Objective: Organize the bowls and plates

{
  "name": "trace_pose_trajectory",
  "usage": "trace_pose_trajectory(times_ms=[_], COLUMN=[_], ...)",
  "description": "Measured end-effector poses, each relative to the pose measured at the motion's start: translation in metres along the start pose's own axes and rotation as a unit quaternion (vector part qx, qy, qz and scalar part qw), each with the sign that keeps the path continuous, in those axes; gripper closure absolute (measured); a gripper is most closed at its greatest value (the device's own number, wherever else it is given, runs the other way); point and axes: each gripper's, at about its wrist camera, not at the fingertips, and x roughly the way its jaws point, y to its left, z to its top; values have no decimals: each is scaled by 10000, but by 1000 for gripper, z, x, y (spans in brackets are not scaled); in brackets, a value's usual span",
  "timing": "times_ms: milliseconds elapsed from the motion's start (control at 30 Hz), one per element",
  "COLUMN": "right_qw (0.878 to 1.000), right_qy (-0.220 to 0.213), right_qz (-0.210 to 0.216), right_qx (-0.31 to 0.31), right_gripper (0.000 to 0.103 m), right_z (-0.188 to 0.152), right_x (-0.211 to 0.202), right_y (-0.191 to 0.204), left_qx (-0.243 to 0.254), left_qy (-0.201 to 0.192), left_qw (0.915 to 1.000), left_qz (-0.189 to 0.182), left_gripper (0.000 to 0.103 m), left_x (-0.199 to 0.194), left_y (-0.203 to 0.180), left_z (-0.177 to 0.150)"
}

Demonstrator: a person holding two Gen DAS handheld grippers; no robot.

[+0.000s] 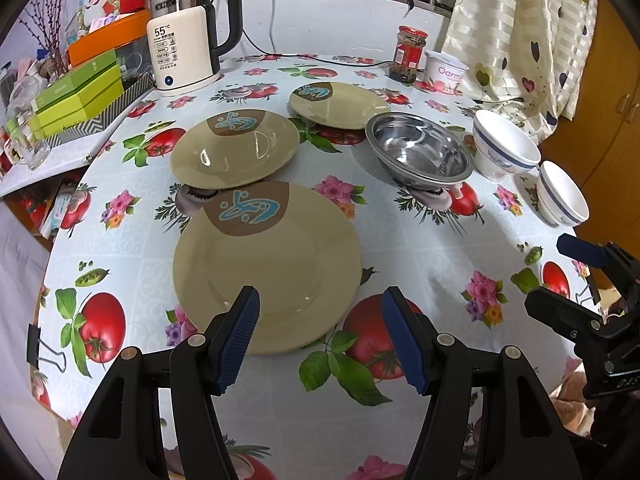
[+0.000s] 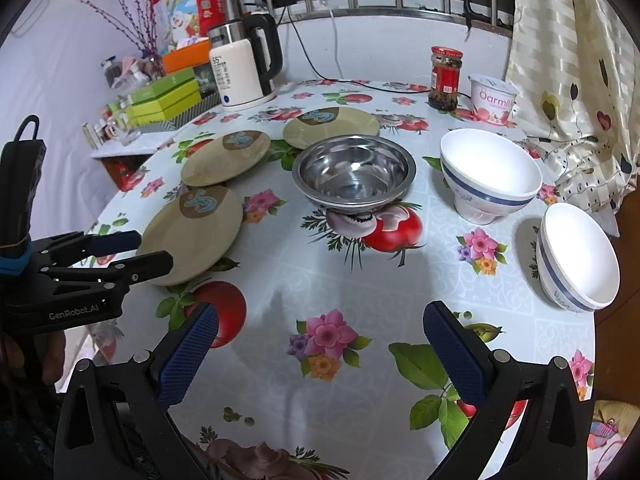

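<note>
Three tan plates with a brown and blue mark lie on the flowered table: the nearest plate, a middle plate and a far plate. A steel bowl sits right of them. Two white bowls with blue bands stand at the right, a farther bowl and a nearer bowl. My left gripper is open, hovering over the near rim of the nearest plate. My right gripper is open above bare tablecloth.
An electric kettle, green boxes, a red-lidded jar and a yoghurt tub stand along the back. A curtain hangs at the right. A binder clip grips the table's left edge.
</note>
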Motion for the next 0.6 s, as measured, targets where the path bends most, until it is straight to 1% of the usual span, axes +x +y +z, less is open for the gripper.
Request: trace_pose_trajectory(times_ms=[600], right_qw=[10000], right_qy=[34], right_qz=[47], right_qx=[-33], right_gripper=[0], right_z=[0], right_x=[2], right_y=[1], left_qx=[-27], left_qy=[-1], left_qw=[10000], left_qz=[-13], left_gripper=[39], left_x=[2], left_y=[0], left_z=[-1])
